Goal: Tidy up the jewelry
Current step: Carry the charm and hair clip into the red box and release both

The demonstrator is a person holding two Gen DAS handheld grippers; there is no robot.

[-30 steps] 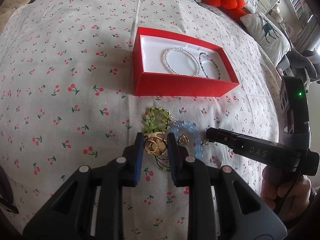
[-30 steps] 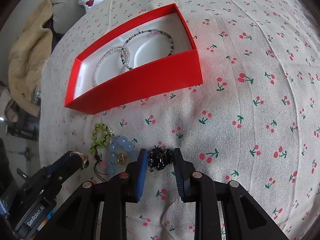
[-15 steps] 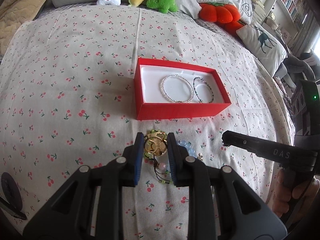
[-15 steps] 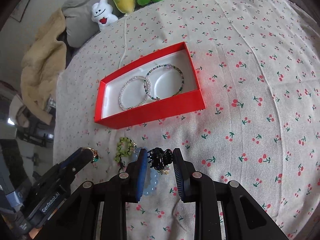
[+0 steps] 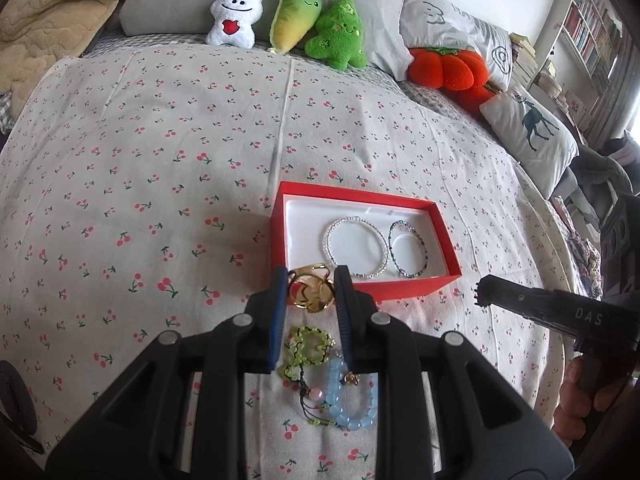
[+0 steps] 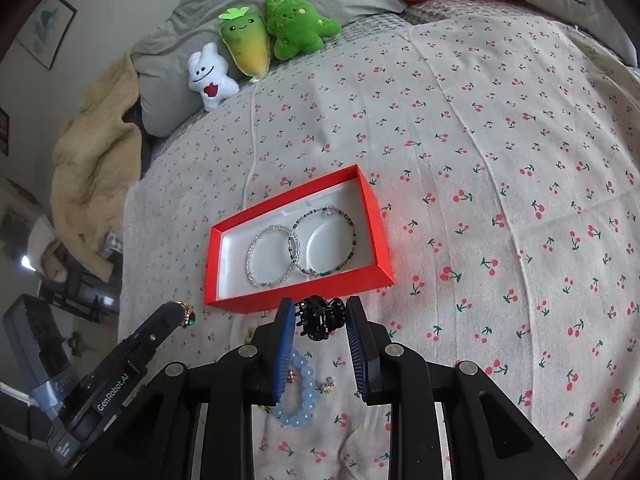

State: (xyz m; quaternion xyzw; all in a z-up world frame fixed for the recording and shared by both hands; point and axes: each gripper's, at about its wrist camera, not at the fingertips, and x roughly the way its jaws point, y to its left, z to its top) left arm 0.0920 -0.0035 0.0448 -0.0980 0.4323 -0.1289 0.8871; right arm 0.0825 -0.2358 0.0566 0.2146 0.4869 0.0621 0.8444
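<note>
both grippers are clamped on small pieces. left gripper (image 5: 311, 296) has its blue pads pressed on a gold ornament (image 5: 312, 293), one piece with looping gold rings, held above the bedspread just short of the near wall of the red box (image 5: 280, 240). right gripper (image 6: 320, 320) is closed on one black claw clip (image 6: 320, 317), which sits between its fingertips, also just in front of the box's near wall.

one red box lies on the cherry-print bedspread (image 5: 160, 168), lined in white. two bracelets lie flat inside it: a clear beaded bracelet (image 5: 355, 247) and a dark beaded bracelet (image 5: 408, 249), side by side and overlapping slightly at their edges in the right wrist view.

three loose pieces show on the bedspread under the left gripper: one green beaded bracelet (image 5: 310, 346), one light blue bead bracelet (image 5: 352, 396), and one dark cord with a pink bead (image 5: 310, 394) trailing from the green one. two small gold trinkets (image 6: 328, 385) lie by the blue beads in the right wrist view; what they are is too small to tell.

along the pillows at the far edge sit three plush toys in a row: one white plush (image 5: 236, 16), one carrot plush (image 5: 294, 16), one green plush (image 5: 338, 32). orange pumpkin cushions (image 5: 448, 68) and a deer-print pillow (image 5: 532, 136) lie to the right, a beige blanket (image 5: 52, 12) to the left.
</note>
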